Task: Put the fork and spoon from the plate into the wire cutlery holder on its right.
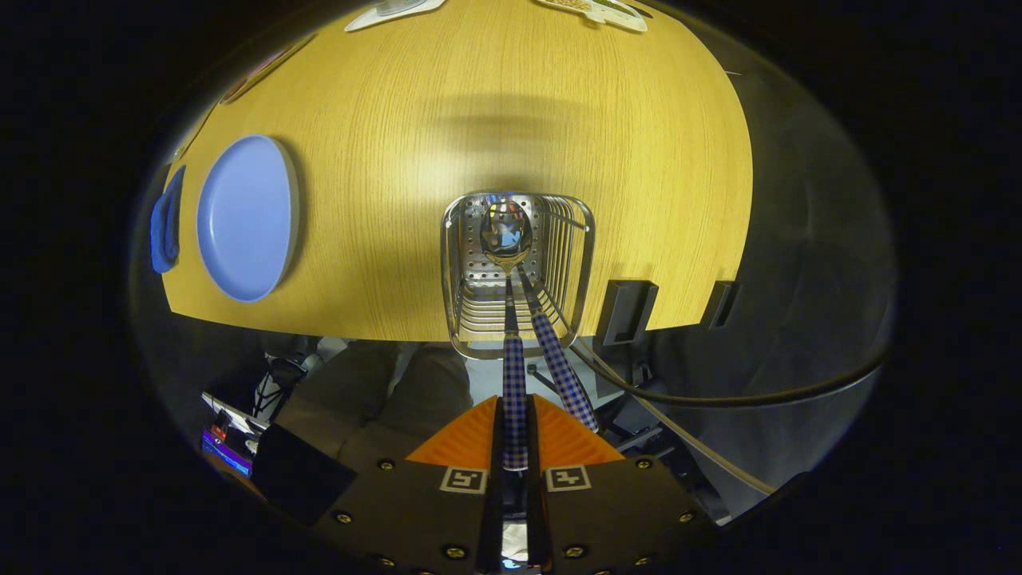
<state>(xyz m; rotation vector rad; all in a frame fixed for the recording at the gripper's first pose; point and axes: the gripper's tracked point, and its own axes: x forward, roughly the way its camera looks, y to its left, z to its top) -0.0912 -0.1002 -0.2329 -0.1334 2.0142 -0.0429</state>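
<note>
I look straight down into the wire cutlery holder (517, 271), which stands on the wooden table near its front edge. My gripper (515, 435) is shut on the spoon's checked blue handle; the spoon (506, 235) hangs bowl-down inside the holder, its bowl near the perforated bottom. A second checked handle, the fork (559, 363), leans in the holder just right of the spoon and pokes out over the rim beside my right finger. The blue plate (247, 217) lies far to the left of the holder with nothing on it.
A blue cloth-like object (165, 224) lies left of the plate at the table's edge. Two dark brackets (628, 310) clamp the front edge right of the holder. White items (595, 11) sit at the far side. Cables (718, 395) run below the table.
</note>
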